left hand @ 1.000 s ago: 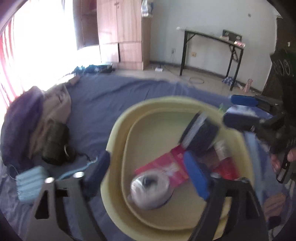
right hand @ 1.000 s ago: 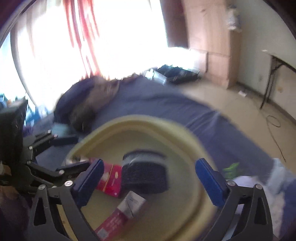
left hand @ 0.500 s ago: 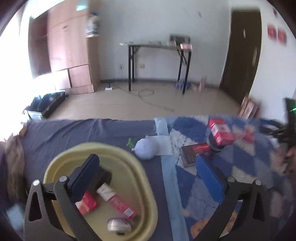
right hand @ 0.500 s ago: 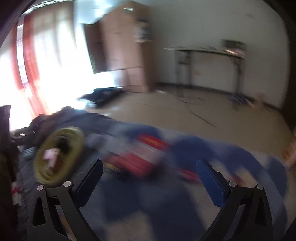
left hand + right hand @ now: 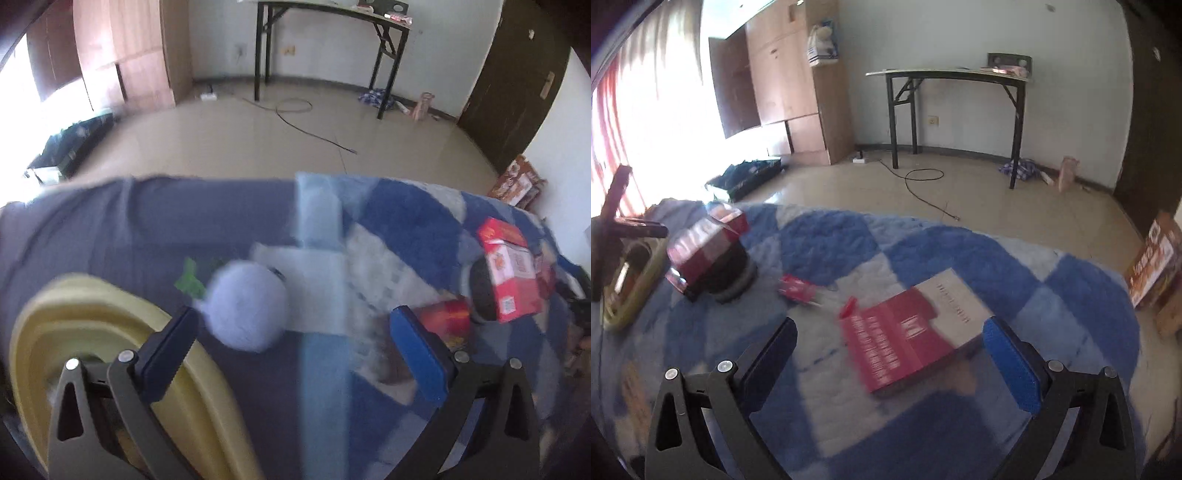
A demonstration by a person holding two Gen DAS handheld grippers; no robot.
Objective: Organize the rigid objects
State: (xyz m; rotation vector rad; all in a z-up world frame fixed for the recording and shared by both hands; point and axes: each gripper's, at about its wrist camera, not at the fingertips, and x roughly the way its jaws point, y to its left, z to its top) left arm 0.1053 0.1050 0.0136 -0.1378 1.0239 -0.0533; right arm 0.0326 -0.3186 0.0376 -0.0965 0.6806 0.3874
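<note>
Right gripper [image 5: 890, 352] jaws apart, empty, now swung off the yellow basin [image 5: 626, 280] onto the red-and-white box [image 5: 916, 330] lying between them. Left gripper [image 5: 295, 345] also apart, empty, turned right. Next pick judged begun; basin far left.

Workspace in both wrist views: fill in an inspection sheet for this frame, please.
Surface: blue-and-white checked blanket beside a plain grey-blue sheet.
Job's things: yellow basin on the sheet; red-and-white book flat on the blanket; red carton resting on a dark round object; small red packet lying apart from them.
Clutter: pale fuzzy ball beside the basin.
Grippers: left hand-held gripper open, empty; right hand-held gripper open, empty, book just ahead.
Cables: black cable on the floor.
Surroundings: black-legged table, wooden wardrobe, dark door.
</note>
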